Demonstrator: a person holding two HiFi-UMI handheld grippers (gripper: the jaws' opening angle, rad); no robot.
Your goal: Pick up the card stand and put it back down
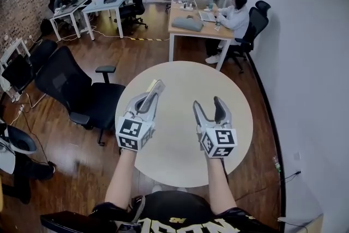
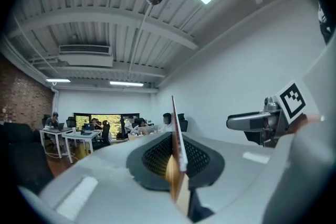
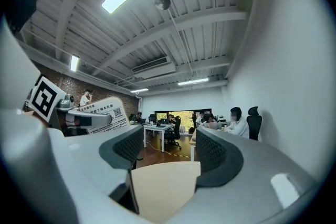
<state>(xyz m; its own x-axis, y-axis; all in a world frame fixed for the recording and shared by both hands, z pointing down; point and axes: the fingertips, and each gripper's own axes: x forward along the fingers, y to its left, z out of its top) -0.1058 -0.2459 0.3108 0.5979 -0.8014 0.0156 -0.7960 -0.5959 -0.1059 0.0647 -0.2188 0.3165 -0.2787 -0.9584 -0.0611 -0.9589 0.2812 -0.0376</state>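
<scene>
The card stand, a thin card with print on a wooden base, hangs above the round white table, clamped in my left gripper. In the left gripper view the stand shows edge-on between the closed pads, held in my left gripper. My right gripper hovers over the table's right half, its jaws apart with nothing between them. The right gripper view shows only a slice of table between the pads of my right gripper, and the card stand off to the left.
A black office chair stands close to the table's left edge. Desks with seated people fill the back of the room. A white wall runs along the right. The floor is wood.
</scene>
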